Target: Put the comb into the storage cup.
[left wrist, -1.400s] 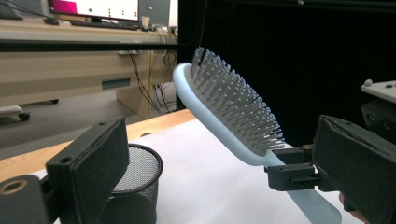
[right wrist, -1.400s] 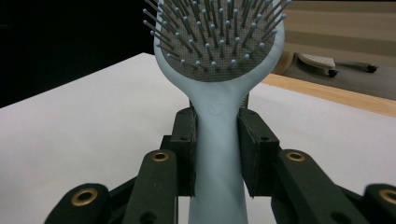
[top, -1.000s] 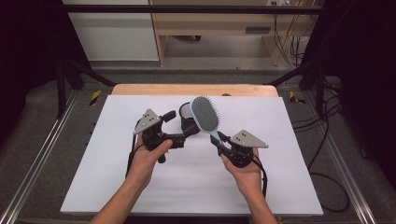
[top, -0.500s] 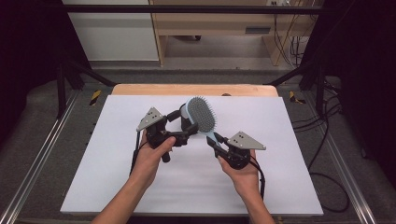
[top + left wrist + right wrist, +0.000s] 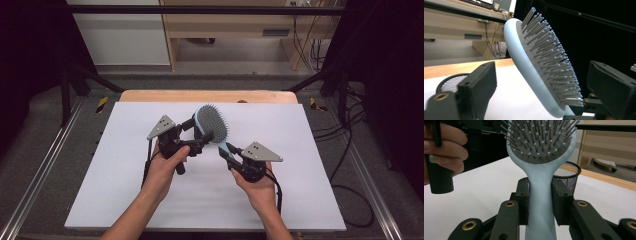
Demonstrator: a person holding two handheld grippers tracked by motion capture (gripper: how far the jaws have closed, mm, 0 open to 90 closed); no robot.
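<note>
Above the table (image 5: 125, 200), right tongs (image 5: 225, 152) gripping hairbrush (image 5: 212, 125) handle

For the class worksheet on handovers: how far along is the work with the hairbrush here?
Done: the hairbrush is off the table, its handle clamped in the right gripper. In hand: the left gripper straddles the brush head, its jaws just closing but not pressing on it. Left, probably: gripping the head, then perhaps moving it to the mesh cup.
</note>
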